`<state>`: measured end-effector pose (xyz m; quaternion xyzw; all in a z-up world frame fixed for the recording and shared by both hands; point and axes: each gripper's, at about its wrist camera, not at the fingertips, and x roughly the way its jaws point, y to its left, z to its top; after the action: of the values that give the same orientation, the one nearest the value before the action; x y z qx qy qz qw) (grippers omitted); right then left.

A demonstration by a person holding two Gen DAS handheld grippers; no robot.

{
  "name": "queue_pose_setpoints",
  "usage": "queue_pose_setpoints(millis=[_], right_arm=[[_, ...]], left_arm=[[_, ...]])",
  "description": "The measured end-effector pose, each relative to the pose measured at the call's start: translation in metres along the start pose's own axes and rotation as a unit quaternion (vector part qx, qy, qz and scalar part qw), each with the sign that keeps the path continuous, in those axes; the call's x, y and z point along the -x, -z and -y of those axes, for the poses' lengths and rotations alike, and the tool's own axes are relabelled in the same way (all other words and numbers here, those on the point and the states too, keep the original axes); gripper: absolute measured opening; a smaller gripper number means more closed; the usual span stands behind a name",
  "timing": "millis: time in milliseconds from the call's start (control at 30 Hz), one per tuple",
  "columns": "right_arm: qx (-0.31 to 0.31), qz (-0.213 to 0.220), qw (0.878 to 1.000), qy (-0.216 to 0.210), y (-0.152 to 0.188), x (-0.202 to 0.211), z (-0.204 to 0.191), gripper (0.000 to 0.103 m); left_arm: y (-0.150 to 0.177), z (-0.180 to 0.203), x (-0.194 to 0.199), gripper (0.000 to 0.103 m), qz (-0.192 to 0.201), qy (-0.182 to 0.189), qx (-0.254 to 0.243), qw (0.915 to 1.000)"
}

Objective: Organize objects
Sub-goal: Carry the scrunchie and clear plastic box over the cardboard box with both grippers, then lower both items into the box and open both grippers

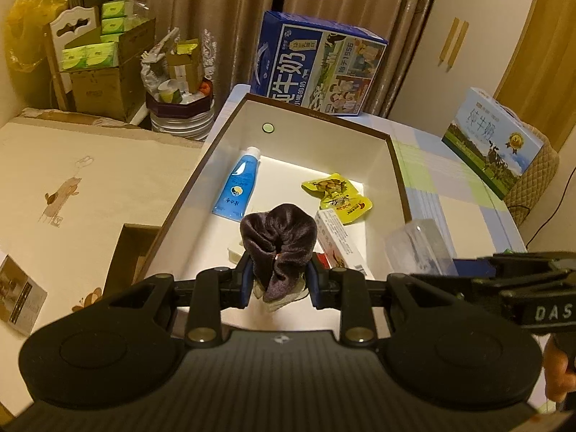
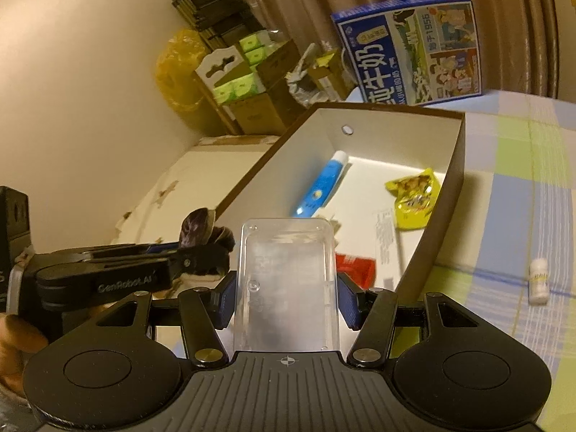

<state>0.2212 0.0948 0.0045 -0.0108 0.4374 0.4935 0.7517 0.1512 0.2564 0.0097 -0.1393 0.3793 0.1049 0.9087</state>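
Observation:
My left gripper (image 1: 277,280) is shut on a bunched dark brown sock (image 1: 277,244), held above the near end of an open white box with a brown rim (image 1: 381,133). Inside the box lie a blue tube (image 1: 235,189), a yellow snack packet (image 1: 336,194) and a white and red carton (image 1: 340,241). My right gripper (image 2: 286,300) is shut on a clear plastic box (image 2: 286,280), its blue pads pressing the two sides, just before the open box's (image 2: 457,165) near end. The left gripper (image 2: 201,248) with the sock (image 2: 198,228) shows at the right wrist view's left.
A blue milk carton (image 1: 316,68) stands behind the box, and a lighter one (image 1: 496,136) lies to the right on the checked tablecloth (image 1: 457,187). A small white bottle (image 2: 538,280) lies on the cloth right of the box. Cardboard boxes and bags (image 1: 104,64) crowd the back left corner.

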Motion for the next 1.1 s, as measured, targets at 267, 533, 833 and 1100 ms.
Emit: queue_pose_setpoints(millis=[267, 533, 833, 1100], right_arm=[[-0.004, 0.006, 0.999, 0.048, -0.041, -0.044, 0.018, 0.053], [0.009, -0.008, 0.994, 0.105, -0.081, -0.09, 0.044, 0.053], [0.013, -0.025, 0.99, 0.136, -0.104, -0.118, 0.072, 0.053], [0.011, -0.029, 0.99, 0.139, -0.111, -0.13, 0.083, 0.053]], left_arm=[[-0.03, -0.002, -0.048, 0.025, -0.013, 0.014, -0.033, 0.9993], [-0.07, 0.002, -0.111, 0.027, -0.031, 0.022, -0.079, 0.9962], [-0.102, 0.008, -0.18, 0.029, -0.058, 0.032, -0.105, 0.9922], [-0.114, 0.005, -0.213, 0.055, -0.07, 0.021, -0.119, 0.9903]])
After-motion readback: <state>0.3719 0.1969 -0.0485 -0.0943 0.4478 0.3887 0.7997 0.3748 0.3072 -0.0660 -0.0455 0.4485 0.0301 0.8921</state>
